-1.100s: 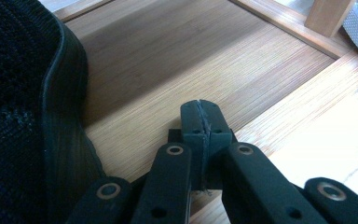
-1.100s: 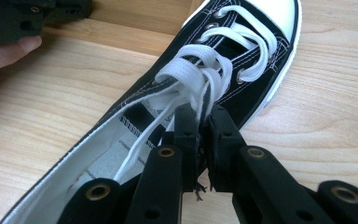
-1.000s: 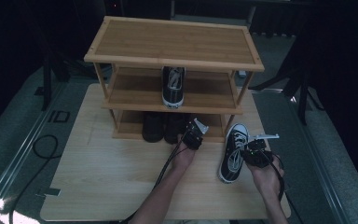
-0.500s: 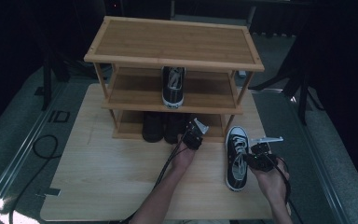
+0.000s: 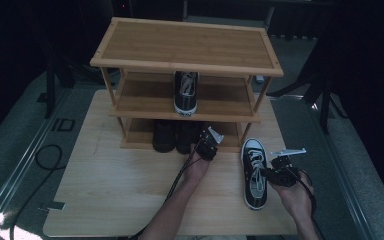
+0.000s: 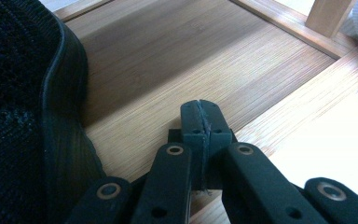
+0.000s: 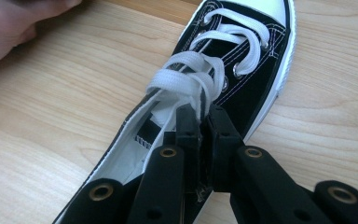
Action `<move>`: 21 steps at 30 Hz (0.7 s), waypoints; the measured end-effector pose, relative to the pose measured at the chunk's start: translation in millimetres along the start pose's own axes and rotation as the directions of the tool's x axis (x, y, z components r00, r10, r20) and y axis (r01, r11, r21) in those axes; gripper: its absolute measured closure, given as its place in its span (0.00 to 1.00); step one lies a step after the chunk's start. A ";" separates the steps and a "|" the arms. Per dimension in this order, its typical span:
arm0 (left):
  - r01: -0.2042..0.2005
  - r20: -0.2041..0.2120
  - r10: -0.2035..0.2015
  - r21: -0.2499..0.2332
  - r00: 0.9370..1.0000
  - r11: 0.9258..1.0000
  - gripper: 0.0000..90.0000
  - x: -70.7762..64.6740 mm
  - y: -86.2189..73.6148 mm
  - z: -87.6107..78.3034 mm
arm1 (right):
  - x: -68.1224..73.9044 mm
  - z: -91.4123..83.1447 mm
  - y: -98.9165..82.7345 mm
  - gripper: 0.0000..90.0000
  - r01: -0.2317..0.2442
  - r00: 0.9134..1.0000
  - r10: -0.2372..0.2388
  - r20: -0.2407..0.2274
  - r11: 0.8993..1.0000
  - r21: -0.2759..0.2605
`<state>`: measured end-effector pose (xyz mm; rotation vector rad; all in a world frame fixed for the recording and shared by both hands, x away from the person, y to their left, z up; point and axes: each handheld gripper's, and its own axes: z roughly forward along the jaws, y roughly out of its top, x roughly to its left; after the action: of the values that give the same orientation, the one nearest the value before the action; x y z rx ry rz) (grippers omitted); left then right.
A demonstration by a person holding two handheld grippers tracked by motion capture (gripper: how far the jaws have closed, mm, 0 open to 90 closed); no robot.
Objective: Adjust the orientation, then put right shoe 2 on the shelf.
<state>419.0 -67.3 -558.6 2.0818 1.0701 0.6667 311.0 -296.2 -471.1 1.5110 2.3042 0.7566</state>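
Pinching the side wall of the black canvas lace-up sneaker on the pale wooden table, your right gripper needed a steady lift toward the bamboo shoe rack. Your left gripper rested clenched, empty. Since earlier, the sneaker had straightened.

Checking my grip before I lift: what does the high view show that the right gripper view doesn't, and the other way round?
High view adds: the rack, a second sneaker on its middle shelf, two dark shoes on the bottom shelf, and the left gripper beside them. Right gripper view adds: the right gripper close up, jaws shut on the side wall of the sneaker next to the laces. Both share: that sneaker lying on the table.
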 end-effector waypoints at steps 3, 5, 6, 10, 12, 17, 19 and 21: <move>0.000 0.000 0.000 0.000 1.000 1.000 1.00 0.0 0.0 0.0 | 0.0 -2.2 -0.1 0.95 0.008 1.000 -0.008 -0.013 1.000 -0.002; -0.001 0.000 0.001 0.000 1.000 1.000 1.00 0.1 0.0 0.0 | -0.5 -3.6 -0.1 0.95 0.020 1.000 -0.020 -0.020 1.000 0.002; 0.000 0.000 0.000 0.000 1.000 1.000 1.00 0.1 0.0 0.0 | -1.0 -4.2 0.1 0.95 0.026 0.999 -0.026 -0.022 1.000 0.006; 0.000 0.001 0.000 -0.002 1.000 1.000 1.00 0.1 -0.1 0.2 | -2.9 -6.8 0.3 0.95 0.043 0.999 -0.043 -0.032 0.999 0.015; 0.000 0.001 0.000 -0.002 1.000 1.000 1.00 0.0 -0.1 0.1 | -4.0 -8.6 0.4 0.95 0.062 0.997 -0.061 -0.044 0.998 0.019; 0.001 0.000 -0.001 0.000 1.000 1.000 1.00 0.0 0.0 0.0 | -6.9 -10.5 2.0 0.95 0.088 0.995 -0.087 -0.058 0.996 0.021; 0.001 0.001 -0.001 -0.001 1.000 1.000 1.00 0.0 0.0 0.0 | -8.7 -11.1 3.3 0.95 0.109 0.992 -0.107 -0.063 0.994 0.025; 0.001 0.001 -0.001 0.000 1.000 1.000 1.00 0.0 0.0 0.0 | -9.3 -12.2 4.8 0.95 0.133 0.990 -0.130 -0.062 0.991 0.034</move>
<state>419.0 -67.3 -558.6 2.0811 1.0705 0.6658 312.3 -306.4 -458.8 1.3532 2.4477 0.7358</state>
